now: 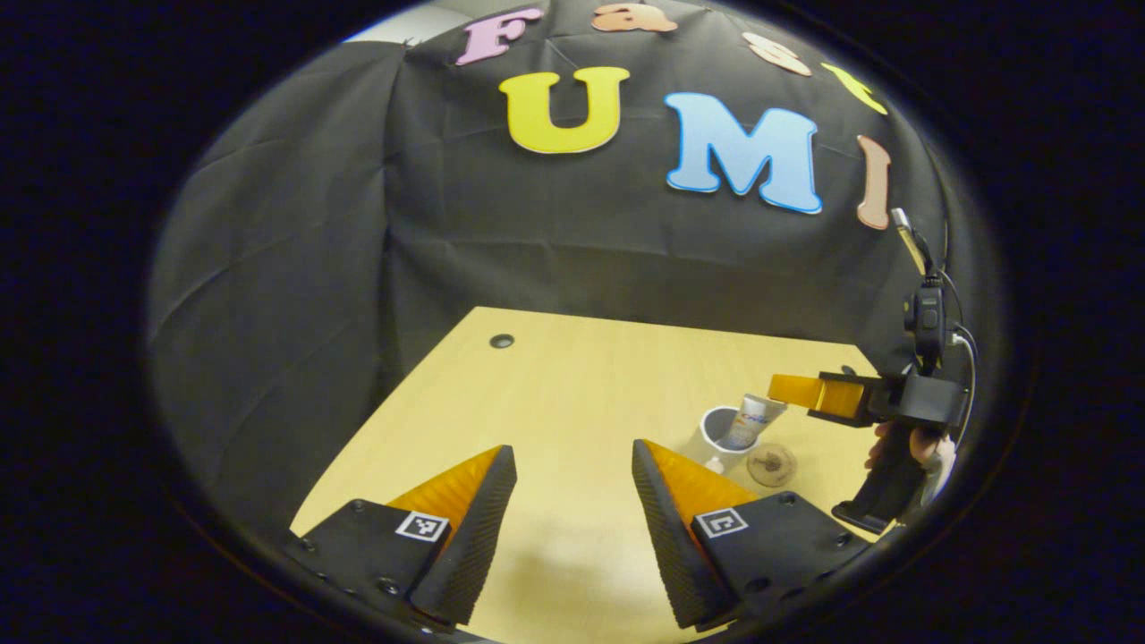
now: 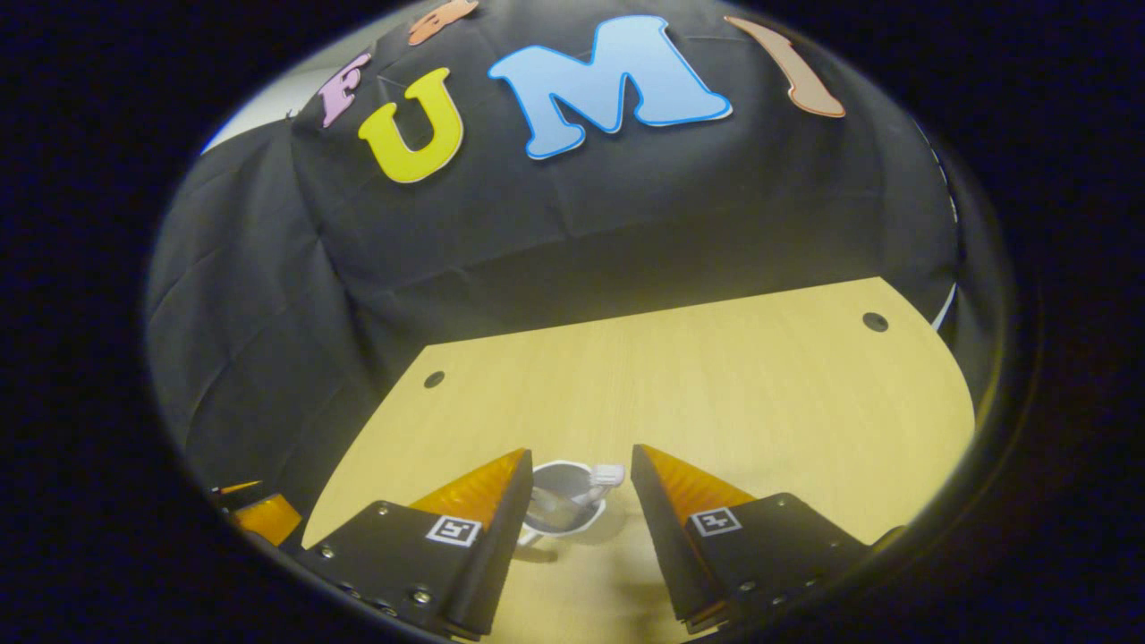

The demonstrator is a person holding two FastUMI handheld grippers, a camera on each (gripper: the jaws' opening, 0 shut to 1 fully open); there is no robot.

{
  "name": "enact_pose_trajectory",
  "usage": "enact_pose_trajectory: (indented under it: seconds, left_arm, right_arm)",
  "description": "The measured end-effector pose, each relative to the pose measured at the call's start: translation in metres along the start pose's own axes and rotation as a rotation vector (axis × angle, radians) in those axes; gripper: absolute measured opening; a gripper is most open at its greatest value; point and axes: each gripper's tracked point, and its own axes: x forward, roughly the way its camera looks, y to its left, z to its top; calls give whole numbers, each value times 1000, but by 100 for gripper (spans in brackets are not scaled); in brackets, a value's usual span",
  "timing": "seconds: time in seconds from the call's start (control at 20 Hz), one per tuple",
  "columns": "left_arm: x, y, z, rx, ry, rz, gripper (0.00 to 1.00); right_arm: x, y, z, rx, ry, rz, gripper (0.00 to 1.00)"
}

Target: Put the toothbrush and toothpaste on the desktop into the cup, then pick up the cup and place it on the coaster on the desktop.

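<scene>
A white cup [image 1: 716, 431] stands on the wooden desktop [image 1: 572, 394] with the toothpaste tube [image 1: 757, 419] upright in it, leaning toward the right. A round brown coaster [image 1: 771, 465] lies just beside the cup, nearer to me. My right gripper [image 1: 796, 390], held by a hand [image 1: 905, 444], hovers at the tube's top. In the right gripper view the cup [image 2: 562, 512] sits below and between the open fingers of that gripper [image 2: 580, 487], the tube's pale end [image 2: 606, 474] poking up. My left gripper [image 1: 572, 501] is open with nothing between its fingers. I cannot make out the toothbrush.
The desktop [image 2: 760, 385] ends at the black cloth wall behind, with small dark holes [image 2: 874, 321] near its back corners. An orange part of the left gripper [image 2: 261, 516] peeks in at the lower left of the right gripper view.
</scene>
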Motion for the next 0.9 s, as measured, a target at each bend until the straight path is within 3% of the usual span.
enact_pose_trajectory:
  seconds: [0.25, 0.45, 0.55, 0.9]
  left_arm:
    - [14, -53, -8, 53, 65, -186, 84]
    - [30, -81, -18, 114, 130, -286, 85]
    - [42, -97, -30, 162, 217, -335, 86]
    - [77, -112, -66, 345, 499, -372, 85]
  right_arm:
    - [-33, -23, 20, 77, -55, -23, 70]
    - [-58, -65, 11, 138, -62, -96, 70]
    - [-72, -86, 0, 174, -57, -138, 70]
    - [-136, -162, -56, 330, -39, -305, 70]
